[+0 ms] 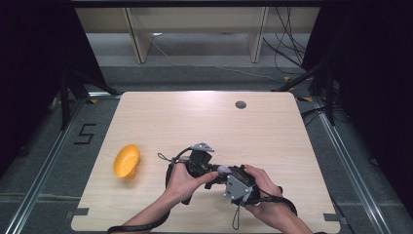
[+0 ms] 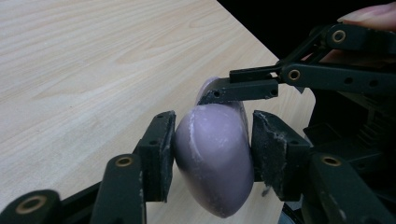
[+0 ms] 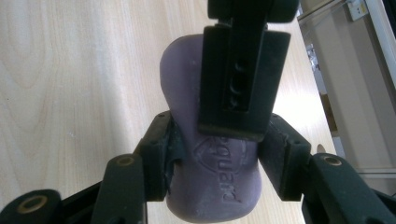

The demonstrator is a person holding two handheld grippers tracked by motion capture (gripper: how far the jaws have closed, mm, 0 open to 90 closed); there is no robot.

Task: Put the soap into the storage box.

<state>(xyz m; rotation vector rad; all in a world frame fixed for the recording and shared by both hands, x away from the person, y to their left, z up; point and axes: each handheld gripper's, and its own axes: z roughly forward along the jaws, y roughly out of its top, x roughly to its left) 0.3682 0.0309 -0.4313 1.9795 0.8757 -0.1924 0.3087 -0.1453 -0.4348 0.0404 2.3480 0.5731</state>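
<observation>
A purple rubbery piece [image 1: 222,169] is held above the table between both grippers. In the left gripper view my left gripper [image 2: 212,140] is shut on its rounded body [image 2: 215,172], and a jaw of the other gripper [image 2: 243,88] presses on its far end. In the right gripper view my right gripper [image 3: 215,158] is shut on the piece [image 3: 219,186], which carries embossed lettering, and a jaw of the left gripper [image 3: 238,70] lies across it. In the high view the left gripper [image 1: 210,170] and right gripper [image 1: 233,173] meet tip to tip near the table's front middle.
An orange bowl [image 1: 126,161] lies tipped on its side at the table's left. The light wooden table [image 1: 204,122] has a round cable grommet [image 1: 240,104] near its far edge. Black curtains and cables stand beyond the table.
</observation>
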